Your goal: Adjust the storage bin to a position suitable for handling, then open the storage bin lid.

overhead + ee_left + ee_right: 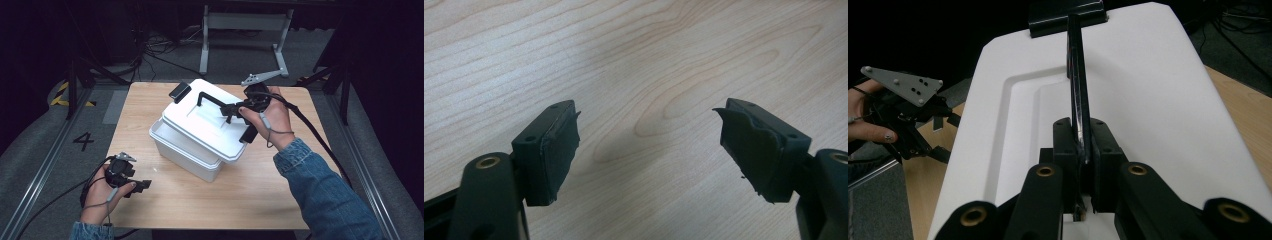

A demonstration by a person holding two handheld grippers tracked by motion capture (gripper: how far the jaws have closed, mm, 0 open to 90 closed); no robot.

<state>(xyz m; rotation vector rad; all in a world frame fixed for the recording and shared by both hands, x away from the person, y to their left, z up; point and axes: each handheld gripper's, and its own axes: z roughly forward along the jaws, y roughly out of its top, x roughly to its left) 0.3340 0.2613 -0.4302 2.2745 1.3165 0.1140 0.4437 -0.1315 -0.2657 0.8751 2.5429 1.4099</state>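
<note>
A white plastic box (186, 153) stands mid-table in the high view. Its white lid (197, 121) sits askew above it, leaving the box's left rim uncovered. The lid carries a black bar handle (208, 97) and a black latch (179, 91) at its far end. My right gripper (231, 108) is shut on the handle from the right. In the right gripper view the jaws clamp the handle (1078, 90) over the lid (1153, 100). Near the table's front left corner, my left gripper (144, 185) rests open. Its fingers (553, 150) hold nothing above bare wood.
The wooden table (250, 192) has free room in front of and to the right of the box. A grey floor with a painted 4 (83, 141) lies to the left. A metal stand (245, 25) and cables sit beyond the far edge. My left gripper (930, 150) also appears in the right gripper view.
</note>
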